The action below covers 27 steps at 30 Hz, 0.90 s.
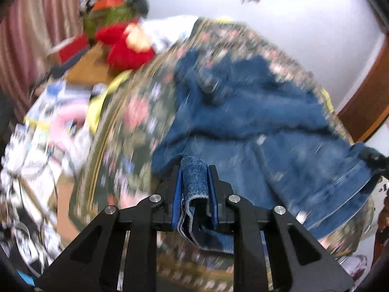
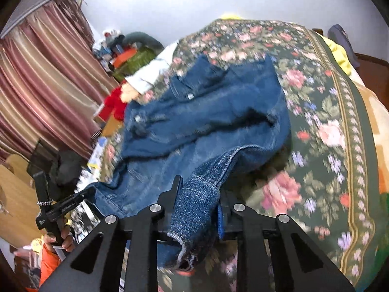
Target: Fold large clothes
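Observation:
Blue denim jeans (image 1: 243, 112) (image 2: 206, 112) lie crumpled on a dark floral bedspread (image 1: 136, 121) (image 2: 328, 121). My left gripper (image 1: 194, 168) is shut on a folded denim edge that stands up between its blue pads and hangs down behind them. My right gripper (image 2: 200, 185) is shut on another denim edge with a frayed hem, which drapes over its jaws. In the right wrist view the left gripper (image 2: 80, 194) shows at the lower left with denim in it, held by a person's hand (image 2: 58, 238). The left wrist view is motion-blurred.
A red plush toy (image 1: 126, 46) (image 2: 113, 104) and a white cloth (image 2: 150, 73) lie at the bed's far side. Striped curtains (image 2: 43, 73) hang on the left. Papers and clutter (image 1: 48, 121) crowd the left side of the bed. A wooden frame (image 1: 369, 97) stands right.

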{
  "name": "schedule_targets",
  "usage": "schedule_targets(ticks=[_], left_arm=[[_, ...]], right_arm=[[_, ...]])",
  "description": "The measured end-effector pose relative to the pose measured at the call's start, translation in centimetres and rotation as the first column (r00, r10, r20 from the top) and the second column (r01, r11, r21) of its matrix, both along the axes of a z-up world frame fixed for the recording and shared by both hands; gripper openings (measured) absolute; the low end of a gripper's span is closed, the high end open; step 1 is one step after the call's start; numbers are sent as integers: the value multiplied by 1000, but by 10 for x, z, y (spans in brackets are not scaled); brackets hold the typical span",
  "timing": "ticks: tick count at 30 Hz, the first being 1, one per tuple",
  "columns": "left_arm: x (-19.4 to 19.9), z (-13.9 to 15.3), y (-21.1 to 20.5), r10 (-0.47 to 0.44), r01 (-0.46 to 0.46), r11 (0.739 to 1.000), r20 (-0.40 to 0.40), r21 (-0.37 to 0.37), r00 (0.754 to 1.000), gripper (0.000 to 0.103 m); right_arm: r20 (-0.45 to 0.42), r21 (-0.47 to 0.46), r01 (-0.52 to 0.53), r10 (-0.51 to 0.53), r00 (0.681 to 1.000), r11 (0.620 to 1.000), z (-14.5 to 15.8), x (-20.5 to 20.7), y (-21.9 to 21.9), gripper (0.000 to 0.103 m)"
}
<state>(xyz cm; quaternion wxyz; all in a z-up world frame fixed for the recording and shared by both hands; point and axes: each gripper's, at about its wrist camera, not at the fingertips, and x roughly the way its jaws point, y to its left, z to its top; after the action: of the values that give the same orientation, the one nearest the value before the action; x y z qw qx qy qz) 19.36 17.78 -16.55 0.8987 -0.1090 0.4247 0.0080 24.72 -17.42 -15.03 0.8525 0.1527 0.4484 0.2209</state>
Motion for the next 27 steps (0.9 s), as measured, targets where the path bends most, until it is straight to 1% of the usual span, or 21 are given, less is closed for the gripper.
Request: schedule_targets(ticks=[2,3,7,9,11,13,14,16,17,18,19,21,22,23,24,27], left_arm=[[14,23,-6,-38,36,999,82,32,996,20],[23,33,-9,-50,45,998,107,48,993,20],[60,59,-14,-61,49,996,153,78,986,20],[81,65,-11,-32,16,995,173,94,984,20],[104,69,-5,-2,-11,997,186,71,983,20],[131,68,3,33,-42,998,180,44,983,19],[146,67,7,52,-60,997,174,46,983,19],[173,62,10,79,-95,991,163,92,983,19],[191,56,11,88,-110,983,148,145,985,19],[210,47,11,105,-131,969,130,209,986,19],[228,36,13,122,-142,963,100,227,987,19],[257,14,23,158,-161,965,29,206,987,19],[271,1,27,176,-171,966,-7,194,984,19],[286,-13,29,190,-178,964,-43,200,981,19],[291,-22,28,196,-180,960,-55,214,979,19],[305,-49,27,193,-166,956,-91,240,977,20]], right_arm=[[29,1,-2,2,1000,1000,10,9,2,19],[45,-4,-1,1,999,1000,15,14,2,19],[119,-30,28,-24,993,999,39,45,5,18],[129,-28,46,-42,991,999,47,64,2,18],[139,-20,69,-66,988,997,51,81,-3,18],[143,-12,100,-97,985,995,54,104,-8,18],[139,-6,113,-111,984,994,54,115,-10,18],[132,-5,144,-142,981,990,52,143,-13,18],[135,-17,160,-156,978,987,50,157,-14,18],[151,-49,186,-177,973,981,48,174,-13,18],[172,-95,210,-192,966,973,43,187,-11,18],[167,-152,230,-204,965,961,29,214,-5,18],[136,-166,234,-212,968,958,17,231,-3,18],[110,-174,235,-218,970,956,7,243,-2,18],[76,-195,231,-221,972,953,-7,259,0,18],[37,-245,209,-207,978,947,-35,283,2,19]])
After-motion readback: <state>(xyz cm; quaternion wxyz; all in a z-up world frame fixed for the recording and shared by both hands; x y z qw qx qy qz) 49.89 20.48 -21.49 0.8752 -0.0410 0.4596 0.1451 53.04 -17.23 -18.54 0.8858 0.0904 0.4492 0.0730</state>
